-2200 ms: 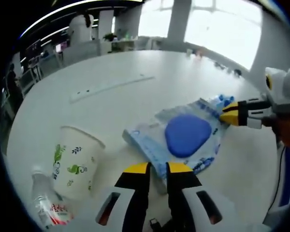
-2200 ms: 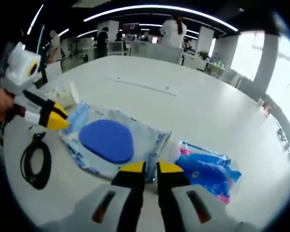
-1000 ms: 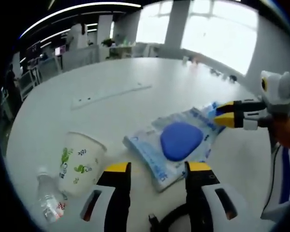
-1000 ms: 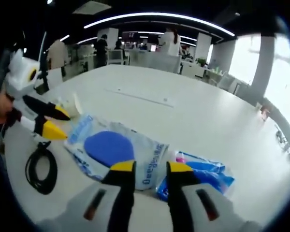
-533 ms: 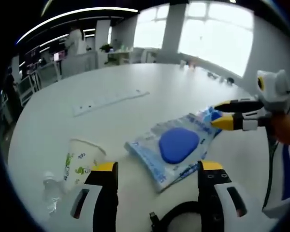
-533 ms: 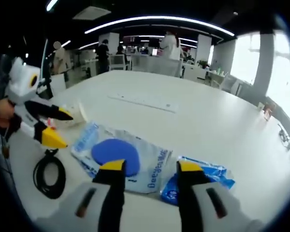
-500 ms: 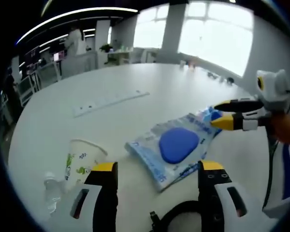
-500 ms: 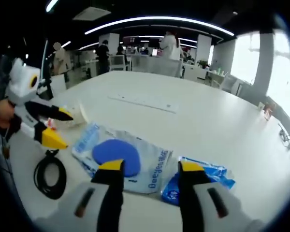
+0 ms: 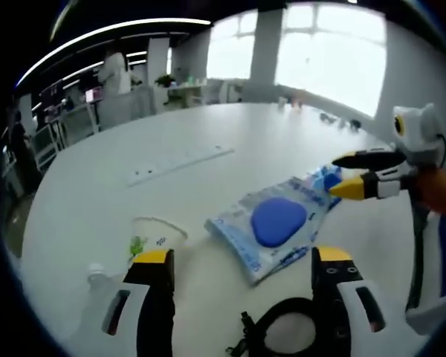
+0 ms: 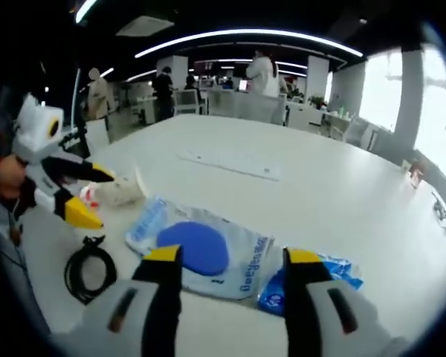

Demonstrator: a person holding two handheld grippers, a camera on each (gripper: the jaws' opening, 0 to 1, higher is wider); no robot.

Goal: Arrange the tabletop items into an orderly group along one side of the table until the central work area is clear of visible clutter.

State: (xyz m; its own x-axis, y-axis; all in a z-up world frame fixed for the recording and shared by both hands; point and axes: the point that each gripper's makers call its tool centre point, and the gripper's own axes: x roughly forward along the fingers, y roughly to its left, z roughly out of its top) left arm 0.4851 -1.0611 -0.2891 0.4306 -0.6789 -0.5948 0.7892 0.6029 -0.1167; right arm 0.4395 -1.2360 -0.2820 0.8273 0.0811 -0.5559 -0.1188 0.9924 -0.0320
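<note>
A flat wipes pack [image 9: 279, 223] with a round blue lid lies on the white table [image 9: 208, 126], and it also shows as the wipes pack [image 10: 201, 251] in the right gripper view. My left gripper [image 9: 243, 256] hovers open just short of its near edge, holding nothing. At the far end of the pack the right gripper [image 9: 336, 175] is open too, beside a crumpled blue pack [image 9: 327, 179]. In its own view my right gripper [image 10: 233, 256] stands wide open over the wipes pack, with the blue pack [image 10: 340, 269] at its right jaw. The left gripper [image 10: 104, 199] enters from the left.
A paper cup [image 9: 154, 236] with green print and a small water bottle [image 9: 97, 277] sit by my left jaw. A coiled black cable [image 9: 286, 335] lies near the table's edge, also seen as the cable [image 10: 89, 269]. A long flat strip [image 9: 180, 160] lies farther across the table. People stand in the background.
Both grippers went from nearly shut at the wipes pack's edges to wide open and drew back from it. The pack stays flat on the table.
</note>
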